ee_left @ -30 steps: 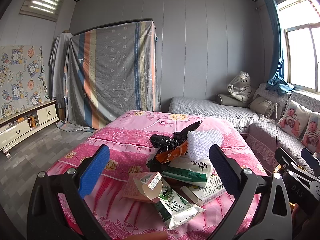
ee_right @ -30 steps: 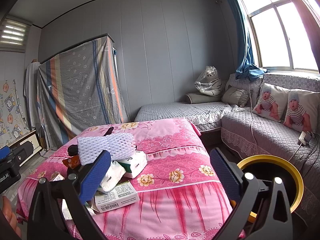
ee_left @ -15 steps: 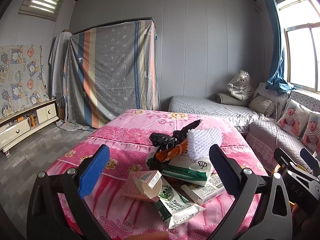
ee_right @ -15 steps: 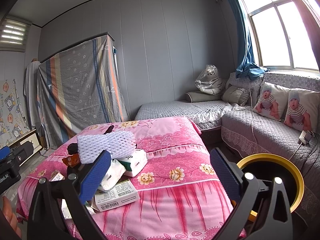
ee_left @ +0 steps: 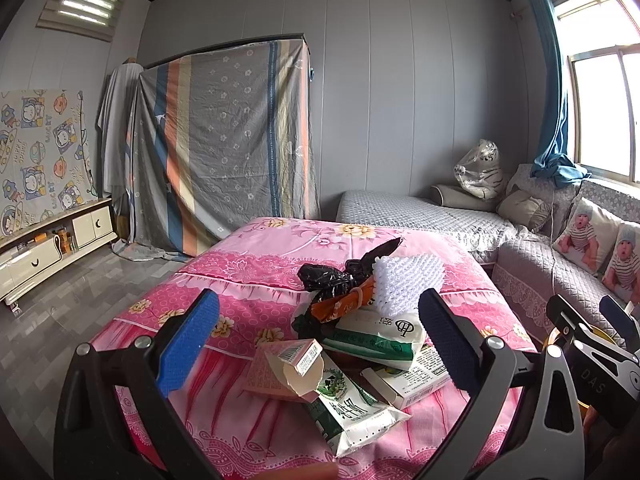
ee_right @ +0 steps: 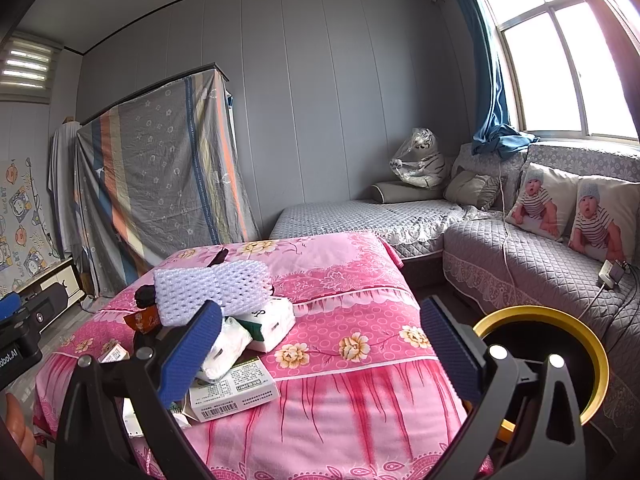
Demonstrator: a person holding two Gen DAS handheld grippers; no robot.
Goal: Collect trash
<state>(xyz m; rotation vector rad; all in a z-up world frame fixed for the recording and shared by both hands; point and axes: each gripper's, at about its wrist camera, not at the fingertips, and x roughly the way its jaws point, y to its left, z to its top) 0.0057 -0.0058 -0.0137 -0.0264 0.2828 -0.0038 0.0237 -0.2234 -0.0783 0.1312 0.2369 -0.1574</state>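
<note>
Trash heap sits on the pink flowered cloth [ee_left: 256, 280] covering the counter, toward its near right part in the left wrist view. Heap, top to bottom: white foam netting [ee_left: 408, 284] at the back, touching a crumpled black plastic bag [ee_left: 332, 276] beside it; an orange wrapper [ee_left: 340, 306] just below the bag; a white-and-green tissue pack [ee_left: 380, 336] under those. At the near edge: a pink carton [ee_left: 286, 372] with its flap torn open, lying against a green-and-white wipes packet [ee_left: 348, 412]; a flat white box [ee_left: 412, 376] with printed text beside them, partly under the tissue pack.

Right wrist view: same heap at counter's left side. Netting [ee_right: 212, 292] on top, tissue pack [ee_right: 268, 320] beneath it, white box [ee_right: 234, 394] with barcode nearest the camera. Rest of cloth to the right is bare.

Left tongs [ee_left: 318, 340]: wide open, blue pads spread either side of the heap, holding nothing, touching nothing. Right tongs [ee_right: 320, 350]: wide open, empty, above the counter's near edge; left pad overlaps the heap in view, contact cannot be told.

Yellow-rimmed bin [ee_right: 600, 356] with dark inside stands on the floor just right of the counter, partly behind the right tongs. Grey quilted sofa [ee_right: 520, 256] beyond it, two baby-print cushions [ee_right: 568, 208] against its back. Window with blue curtain [ee_right: 488, 80] above.
</note>
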